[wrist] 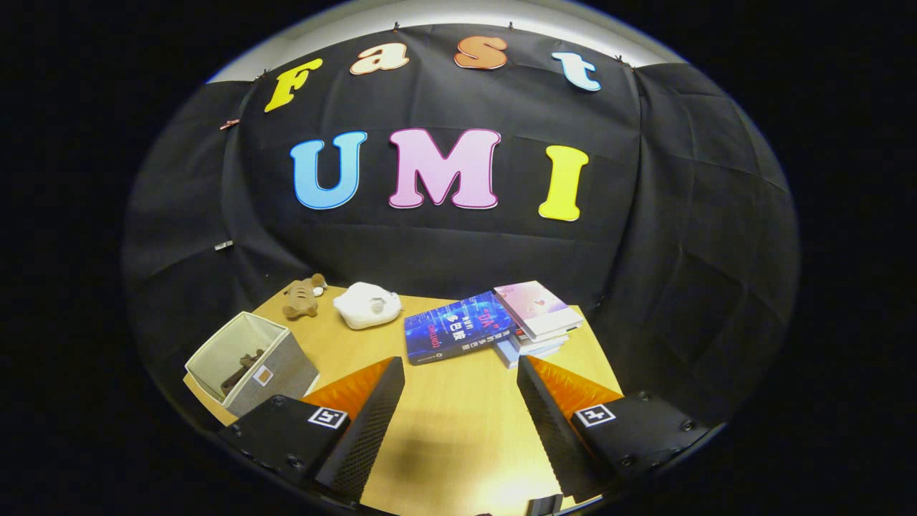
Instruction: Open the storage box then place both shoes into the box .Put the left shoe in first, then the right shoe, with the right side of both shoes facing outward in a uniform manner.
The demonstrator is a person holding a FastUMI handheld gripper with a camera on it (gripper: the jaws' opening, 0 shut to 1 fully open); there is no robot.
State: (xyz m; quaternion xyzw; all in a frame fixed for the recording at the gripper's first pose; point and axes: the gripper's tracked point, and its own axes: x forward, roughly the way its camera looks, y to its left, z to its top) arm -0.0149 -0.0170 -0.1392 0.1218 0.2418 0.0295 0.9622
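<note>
- Tool (pixel 458 401) hovers above the wooden bench (pixel 458 430), fingers (pixel 365 423) spread wide, nothing between them but bare bench top.
- Landmark: the blue book (pixel 451 328), lying flat on the bench just beyond the fingertips.
- Right of the blue book, touching it, a small stack of books (pixel 539 319) with a pale pink cover on top; the stack overlaps the blue book's right end.
- Left of the blue book, just beside it, a white soft toy (pixel 367 304) sits near the bench's far edge.
- Further left of the blue book, past the white toy, a brown soft toy (pixel 302 297), near the far corner of the bench.
- Well left of the blue book and nearer the tool, an open grey fabric box (pixel 252 362) stands at the bench's left edge, beside the left finger. Top is open; something dark brown (pixel 242 369) lies inside, cannot tell what.
- Black cloth wall (pixel 458 244) stands behind the bench.
</note>
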